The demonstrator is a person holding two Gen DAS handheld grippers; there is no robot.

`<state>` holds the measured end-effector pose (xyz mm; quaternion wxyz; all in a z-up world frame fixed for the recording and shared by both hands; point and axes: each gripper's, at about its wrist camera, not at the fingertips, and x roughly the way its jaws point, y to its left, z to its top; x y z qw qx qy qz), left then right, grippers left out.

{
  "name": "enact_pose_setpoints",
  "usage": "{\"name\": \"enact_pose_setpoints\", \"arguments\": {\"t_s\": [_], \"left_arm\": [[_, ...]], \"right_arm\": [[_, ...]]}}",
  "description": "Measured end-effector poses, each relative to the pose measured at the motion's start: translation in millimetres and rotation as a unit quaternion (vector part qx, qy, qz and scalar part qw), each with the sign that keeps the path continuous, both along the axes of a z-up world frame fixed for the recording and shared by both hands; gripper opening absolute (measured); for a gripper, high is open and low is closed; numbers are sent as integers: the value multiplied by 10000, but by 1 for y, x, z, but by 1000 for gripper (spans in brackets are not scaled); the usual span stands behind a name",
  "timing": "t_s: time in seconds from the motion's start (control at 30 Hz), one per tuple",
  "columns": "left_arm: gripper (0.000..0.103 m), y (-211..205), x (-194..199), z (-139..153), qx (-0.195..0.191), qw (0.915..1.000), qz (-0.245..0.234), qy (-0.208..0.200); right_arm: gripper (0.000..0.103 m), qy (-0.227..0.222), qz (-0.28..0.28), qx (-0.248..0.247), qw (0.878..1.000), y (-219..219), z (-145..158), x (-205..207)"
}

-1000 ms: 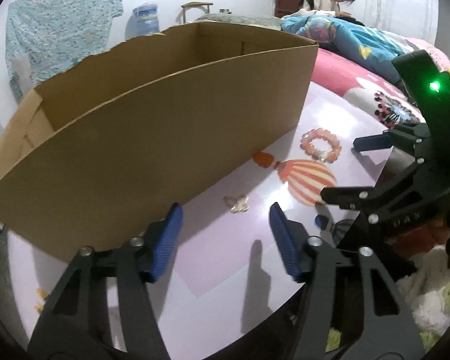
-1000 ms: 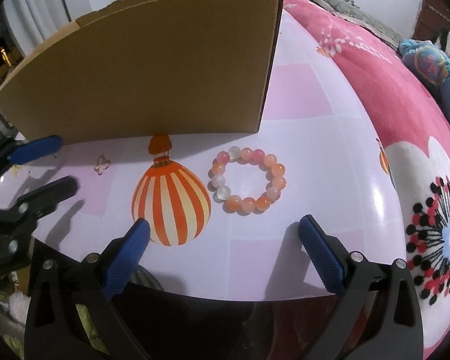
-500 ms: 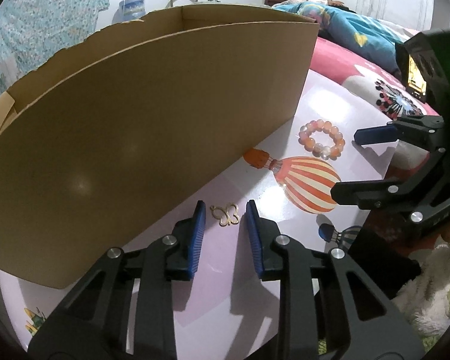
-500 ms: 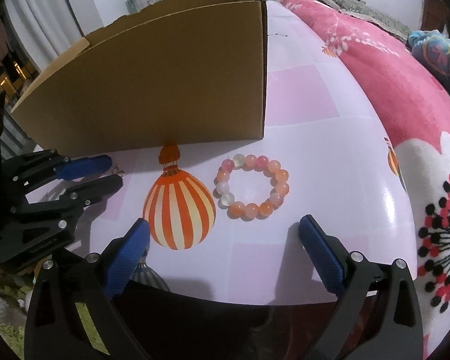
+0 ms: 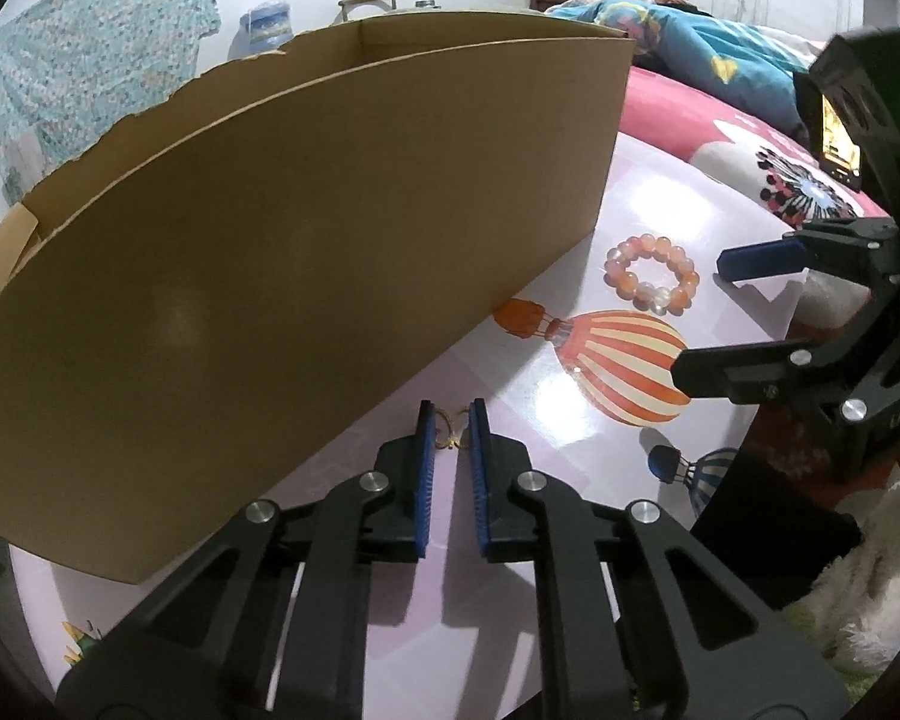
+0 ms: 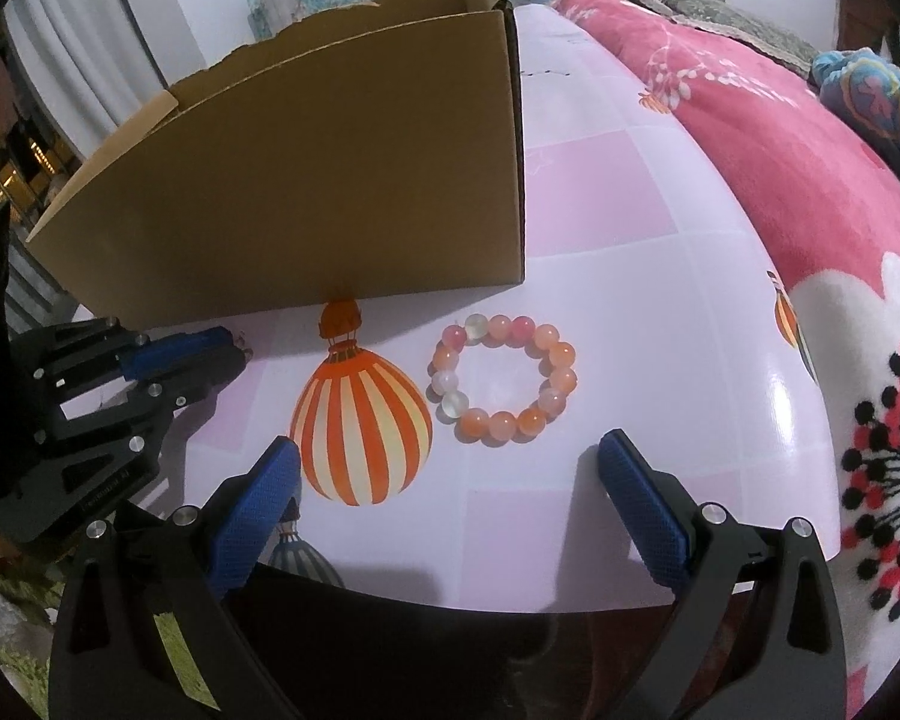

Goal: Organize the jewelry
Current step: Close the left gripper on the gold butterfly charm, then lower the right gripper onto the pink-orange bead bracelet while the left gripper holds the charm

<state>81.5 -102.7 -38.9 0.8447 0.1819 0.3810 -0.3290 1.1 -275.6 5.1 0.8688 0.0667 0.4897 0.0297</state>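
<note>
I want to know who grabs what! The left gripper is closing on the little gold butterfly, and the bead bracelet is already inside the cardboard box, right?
Not quite. The bead bracelet lies on the table outside the cardboard box, as the right wrist view shows. The left gripper is indeed closing on the gold butterfly.

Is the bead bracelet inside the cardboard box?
No, the bead bracelet lies on the tablecloth outside the cardboard box, beside the printed balloon.
</note>
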Motion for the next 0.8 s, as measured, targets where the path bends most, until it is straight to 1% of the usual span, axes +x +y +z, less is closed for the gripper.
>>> {"name": "enact_pose_setpoints", "arguments": {"t_s": [0.3,0.47,0.53,0.6,0.67,0.7,0.77,0.8], "left_arm": [[10,3,-1,1,-67,10000,47,-13],[10,10,-3,4,-89,9999,118,-17],[10,13,-5,6,-104,9998,168,-14],[10,18,-6,7,-113,9996,248,-7],[10,21,-6,8,-132,9994,315,8],[10,23,-6,8,-141,9992,367,20],[10,27,-5,7,-155,9988,451,56],[10,28,-5,7,-163,9986,491,76]], "right_arm": [[97,-57,-13,103,9999,-2,1,-3],[97,-105,-111,385,9991,-8,7,-6],[97,-232,-159,443,9986,-12,12,-9],[97,-468,-189,456,9977,-17,20,-12],[96,-570,-188,468,9971,-20,24,-12],[95,-583,-189,446,9971,-20,24,-11],[87,-563,-179,365,9976,-21,24,-6],[84,-542,-189,316,9979,-21,23,-4]]}}
